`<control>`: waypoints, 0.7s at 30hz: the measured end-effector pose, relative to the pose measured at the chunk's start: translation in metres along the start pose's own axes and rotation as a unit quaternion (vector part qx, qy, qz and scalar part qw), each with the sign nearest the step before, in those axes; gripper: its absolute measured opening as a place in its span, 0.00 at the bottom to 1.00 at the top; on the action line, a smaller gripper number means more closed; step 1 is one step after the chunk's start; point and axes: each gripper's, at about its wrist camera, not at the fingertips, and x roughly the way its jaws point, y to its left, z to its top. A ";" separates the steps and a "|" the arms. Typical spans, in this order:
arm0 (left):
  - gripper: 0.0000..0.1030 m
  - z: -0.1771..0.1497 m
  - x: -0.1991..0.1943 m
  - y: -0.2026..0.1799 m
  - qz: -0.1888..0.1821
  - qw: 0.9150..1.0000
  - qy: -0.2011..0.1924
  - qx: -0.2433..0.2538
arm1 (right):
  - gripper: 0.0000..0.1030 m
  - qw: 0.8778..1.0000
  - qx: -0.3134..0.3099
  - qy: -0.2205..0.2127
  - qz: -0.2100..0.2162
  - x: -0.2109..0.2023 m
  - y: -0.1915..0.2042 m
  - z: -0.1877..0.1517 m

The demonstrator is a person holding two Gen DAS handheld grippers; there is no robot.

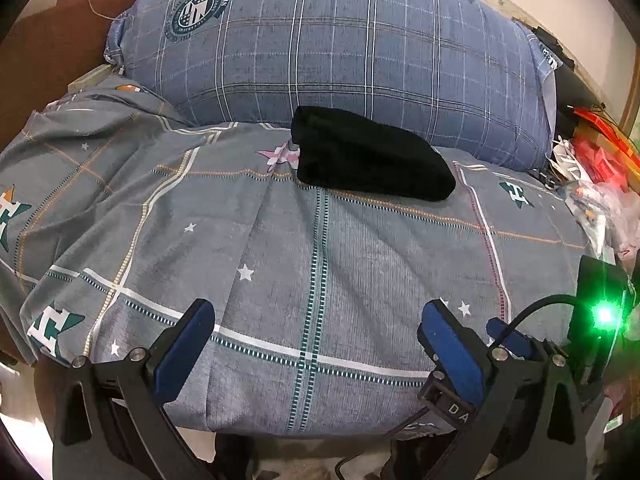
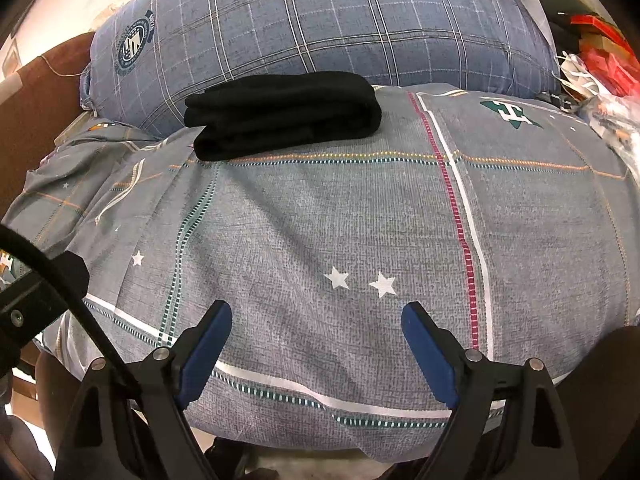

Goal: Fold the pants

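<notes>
The black pants [image 1: 368, 154] lie folded into a thick compact bundle on the grey patterned bedsheet [image 1: 280, 248], pressed against the foot of a blue plaid pillow [image 1: 340, 40]. In the right wrist view the same pants [image 2: 280, 114] sit at the far side of the bedsheet [image 2: 340, 220]. My left gripper [image 1: 318, 320] hovers open over the near part of the bed, well short of the bundle, nothing between its blue pads. My right gripper [image 2: 316, 320] is open too, empty, at the near edge of the bed. The right gripper's body [image 1: 520, 344] shows at the lower right of the left wrist view.
The blue plaid pillow [image 2: 320, 20] fills the back. A brown headboard or cushion [image 1: 52, 52] stands at the left. Red boxes and plastic bags [image 1: 596, 168] crowd the right side. A device with a green light [image 1: 604, 314] sits at the right. The bed's near edge drops to the floor.
</notes>
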 end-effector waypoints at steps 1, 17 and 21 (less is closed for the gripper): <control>1.00 0.000 0.000 0.000 -0.001 1.000 0.001 0.000 | 0.88 1.000 0.000 0.001 0.000 0.000 0.000 0.000; 1.00 -0.002 0.003 -0.002 -0.021 1.000 0.007 -0.003 | 0.89 1.000 0.002 0.007 0.000 0.004 0.002 -0.003; 1.00 -0.003 0.005 -0.001 -0.029 0.999 0.011 -0.005 | 0.89 1.000 0.003 0.007 0.002 0.004 0.002 -0.003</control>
